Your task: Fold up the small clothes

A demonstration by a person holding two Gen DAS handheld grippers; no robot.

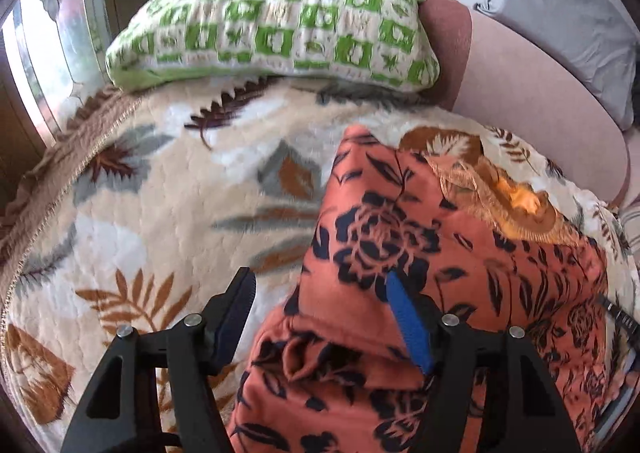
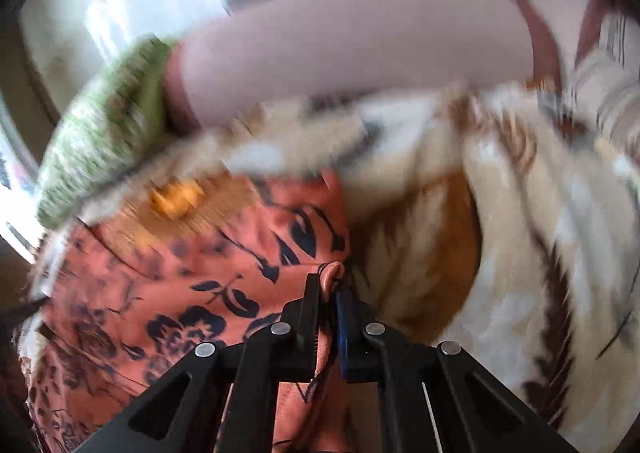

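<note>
An orange garment point(image 1: 400, 237) with a dark flower print and a golden embroidered neck patch point(image 1: 504, 197) lies spread on a leaf-print blanket point(image 1: 160, 193). My left gripper point(image 1: 324, 293) is open above the garment's left edge. Its blue-padded finger point(image 1: 408, 317) is over the cloth and the other finger point(image 1: 236, 309) over the blanket, with nothing pinched. In the blurred right wrist view, my right gripper point(image 2: 330, 285) is shut on a bunched fold of the garment's point(image 2: 180, 277) right edge, with cloth and a dark thread showing between the pads.
A green-and-white patterned pillow point(image 1: 272, 21) lies at the far end of the blanket. A pink cushion point(image 1: 520, 93) and a grey pillow point(image 1: 560, 13) sit to its right. A window point(image 1: 40, 53) is at the left. The blanket point(image 2: 520, 253) bunches into folds right of the garment.
</note>
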